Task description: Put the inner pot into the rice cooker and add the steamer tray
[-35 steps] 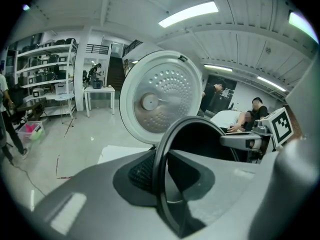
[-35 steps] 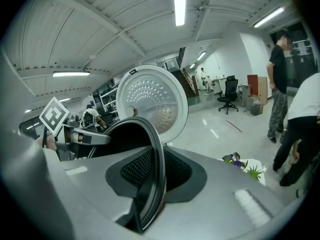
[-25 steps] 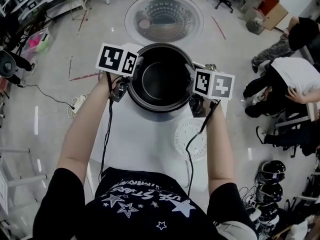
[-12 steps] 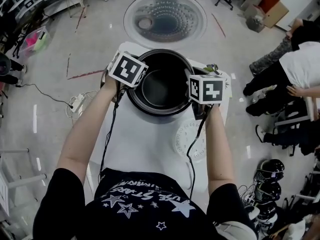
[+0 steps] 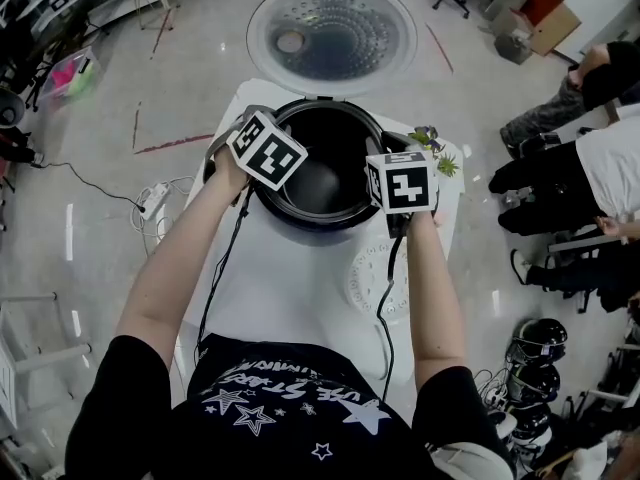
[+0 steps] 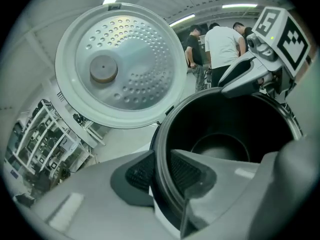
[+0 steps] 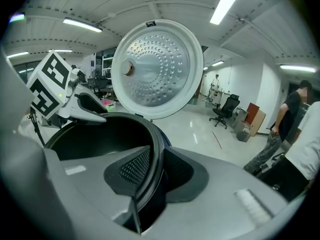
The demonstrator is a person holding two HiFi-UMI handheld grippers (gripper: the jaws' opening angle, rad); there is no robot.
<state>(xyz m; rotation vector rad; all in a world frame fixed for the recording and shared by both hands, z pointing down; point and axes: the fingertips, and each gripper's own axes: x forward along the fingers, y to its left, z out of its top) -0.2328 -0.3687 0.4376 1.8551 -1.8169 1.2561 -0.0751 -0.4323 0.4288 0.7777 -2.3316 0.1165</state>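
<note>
The black inner pot (image 5: 322, 176) sits inside the rice cooker (image 5: 300, 223) on the white table. My left gripper (image 5: 258, 176) is shut on the pot's left rim, one pad inside and one outside. My right gripper (image 5: 388, 208) is shut on the right rim in the same way. In the left gripper view the jaws (image 6: 161, 171) pinch the rim of the pot (image 6: 220, 144). The right gripper view shows its jaws (image 7: 150, 169) clamped on the pot's (image 7: 95, 134) rim. The cooker's round lid (image 5: 330, 36) stands open behind. The white perforated steamer tray (image 5: 382, 278) lies on the table beside my right forearm.
A small green plant (image 5: 436, 146) stands at the table's (image 5: 290, 288) right back corner. People (image 5: 585, 158) sit at the right. Helmets (image 5: 535, 368) lie on the floor at lower right. A power strip with cables (image 5: 155, 203) is on the floor at the left.
Both grippers have tipped inward over the pot, their marker cubes now above its rim. The pot has gone down into the cooker.
</note>
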